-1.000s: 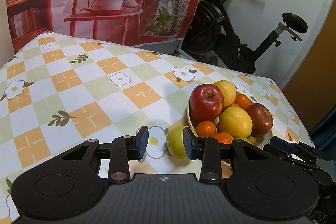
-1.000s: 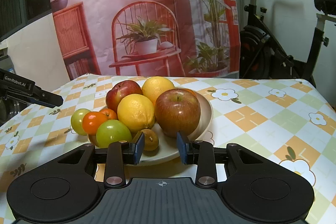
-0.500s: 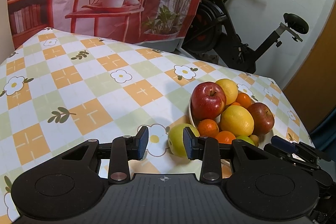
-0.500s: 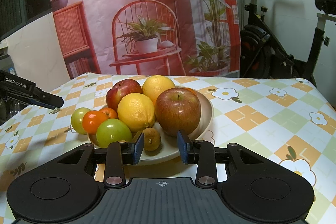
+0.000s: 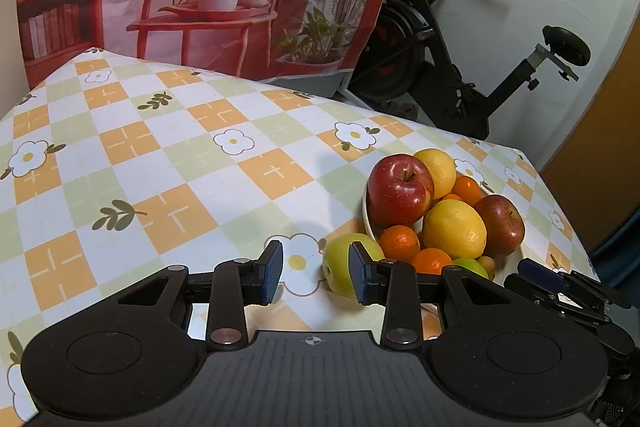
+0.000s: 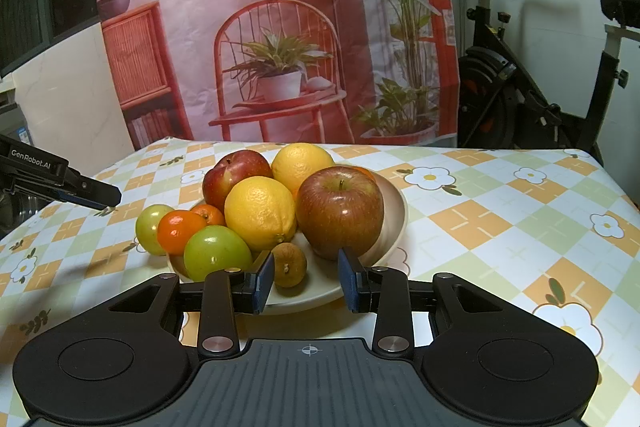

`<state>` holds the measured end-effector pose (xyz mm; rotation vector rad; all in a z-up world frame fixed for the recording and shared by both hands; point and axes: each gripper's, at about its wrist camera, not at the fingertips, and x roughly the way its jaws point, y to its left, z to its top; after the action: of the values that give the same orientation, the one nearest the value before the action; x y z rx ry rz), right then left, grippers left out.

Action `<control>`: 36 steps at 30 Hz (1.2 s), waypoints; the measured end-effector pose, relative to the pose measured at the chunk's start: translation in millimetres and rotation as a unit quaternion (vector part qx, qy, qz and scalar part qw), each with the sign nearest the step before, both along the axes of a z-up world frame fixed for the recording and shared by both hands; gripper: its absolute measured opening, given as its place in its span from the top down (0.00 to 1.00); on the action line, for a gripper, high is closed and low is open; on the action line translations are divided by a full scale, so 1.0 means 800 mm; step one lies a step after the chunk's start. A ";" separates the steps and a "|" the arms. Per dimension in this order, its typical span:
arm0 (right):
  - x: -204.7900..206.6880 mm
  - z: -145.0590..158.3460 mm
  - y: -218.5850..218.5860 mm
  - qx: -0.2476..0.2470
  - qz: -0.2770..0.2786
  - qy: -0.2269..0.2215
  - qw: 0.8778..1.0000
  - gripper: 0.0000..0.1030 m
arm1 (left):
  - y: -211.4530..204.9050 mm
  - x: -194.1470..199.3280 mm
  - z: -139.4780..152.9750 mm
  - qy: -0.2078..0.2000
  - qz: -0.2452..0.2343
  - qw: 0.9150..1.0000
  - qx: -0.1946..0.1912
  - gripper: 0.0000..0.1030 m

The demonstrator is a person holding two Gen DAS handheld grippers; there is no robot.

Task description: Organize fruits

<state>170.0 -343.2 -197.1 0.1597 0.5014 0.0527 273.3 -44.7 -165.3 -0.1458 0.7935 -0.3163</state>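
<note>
While most fruit is heaped in the cream bowl (image 6: 394,205), a green apple (image 5: 340,265) is left on the table (image 5: 160,163) outside it, just beyond the right-hand finger of the left gripper (image 5: 315,278). A small brown fruit (image 6: 289,264) is seen just ahead of the right gripper (image 6: 306,281). Both pairs of fingers are parted narrowly, nothing held.

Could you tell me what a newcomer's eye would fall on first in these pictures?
The cream plate heaped with fruit: two red apples, lemons, small oranges and a green fruit, standing on the checked flower-print tablecloth. One green apple lies off the plate on the cloth, just ahead of the left tool, whose jaws stand apart and empty. Behind hang a red printed backdrop and an exercise bike.
</note>
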 end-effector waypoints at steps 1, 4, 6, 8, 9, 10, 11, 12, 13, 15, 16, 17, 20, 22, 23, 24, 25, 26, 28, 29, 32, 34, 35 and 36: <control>0.000 0.000 0.000 0.000 0.000 0.000 1.000 0.68 | 0.000 0.000 0.000 0.000 0.000 1.000 0.000 0.63; 0.000 0.000 0.000 0.000 0.000 0.000 1.000 0.68 | 0.000 0.000 0.000 0.000 0.000 1.000 0.000 0.63; 0.000 0.000 0.000 0.000 0.000 0.000 1.000 0.68 | 0.000 0.002 0.000 0.002 0.000 1.000 0.001 0.63; 0.000 0.000 0.000 0.000 0.001 0.001 1.000 0.68 | -0.002 0.007 0.002 -0.003 -0.003 1.000 0.007 0.63; 0.000 -0.001 0.000 -0.001 0.001 0.001 1.000 0.68 | -0.003 0.012 0.004 -0.007 -0.005 1.000 0.010 0.63; -0.001 -0.002 0.001 -0.001 0.002 0.001 1.000 0.68 | -0.003 0.016 0.004 -0.009 -0.005 1.000 0.008 0.64; -0.001 -0.003 0.002 -0.002 0.002 0.002 1.000 0.68 | -0.003 0.022 0.005 -0.007 -0.007 1.000 0.003 0.64; -0.001 -0.004 0.004 -0.004 0.002 0.002 1.000 0.68 | -0.003 0.029 0.005 -0.005 -0.009 1.000 -0.002 0.64; 0.000 -0.004 0.005 -0.005 0.002 0.003 1.000 0.68 | -0.003 0.034 0.004 -0.003 -0.009 1.000 -0.004 0.64; 0.000 -0.005 0.006 -0.006 0.003 0.003 1.000 0.68 | -0.002 0.045 0.001 0.003 -0.009 1.000 -0.008 0.64; 0.001 -0.004 0.005 -0.007 0.003 0.005 1.000 0.68 | -0.001 0.049 -0.002 0.009 -0.007 1.000 -0.012 0.64; 0.001 -0.005 0.005 -0.009 0.004 0.006 1.000 0.68 | 0.000 0.052 -0.006 0.015 -0.005 1.000 -0.017 0.64; 0.001 -0.003 0.004 -0.011 0.005 0.008 1.000 0.68 | 0.002 0.065 -0.019 0.037 -0.001 0.999 -0.028 0.64; 0.002 -0.003 0.004 -0.011 0.005 0.008 1.000 0.68 | 0.001 0.072 -0.027 0.050 -0.001 0.998 -0.033 0.64; 0.002 -0.003 0.004 -0.011 0.005 0.008 1.000 0.68 | 0.000 0.074 -0.031 0.055 -0.003 0.998 -0.035 0.64; 0.002 -0.003 0.005 -0.012 0.004 0.010 1.000 0.68 | 0.000 0.076 -0.033 0.059 -0.006 0.998 -0.037 0.64; 0.003 -0.002 0.005 -0.013 0.003 0.011 1.000 0.68 | -0.001 0.078 -0.035 0.062 -0.009 0.997 -0.038 0.65; 0.003 -0.002 0.006 -0.014 0.002 0.014 1.000 0.68 | -0.002 0.079 -0.036 0.063 -0.013 0.997 -0.036 0.65; 0.004 0.000 0.006 -0.017 0.001 0.018 1.000 0.68 | -0.003 0.078 -0.037 0.060 -0.015 0.997 -0.035 0.65; 0.003 0.001 0.007 -0.020 0.000 0.020 1.000 0.67 | -0.001 0.079 -0.037 0.061 -0.015 0.997 -0.038 0.65; 0.004 0.005 0.006 -0.015 -0.002 0.021 1.000 0.65 | 0.005 0.078 -0.038 0.063 -0.020 0.997 -0.047 0.65; 0.003 0.006 0.005 -0.010 -0.007 0.023 1.000 0.65 | 0.006 0.075 -0.037 0.062 -0.024 0.997 -0.049 0.65; 0.002 0.007 0.003 -0.004 -0.011 0.026 1.000 0.65 | 0.006 0.073 -0.036 0.061 -0.027 0.997 -0.048 0.65; 0.001 0.008 0.001 0.006 -0.013 0.027 1.000 0.65 | 0.006 0.072 -0.035 0.060 -0.029 0.997 -0.046 0.65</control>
<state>171.1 -342.0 -191.0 0.1801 0.5536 0.0251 330.5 -39.9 -193.1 -0.2297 0.9034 -0.4022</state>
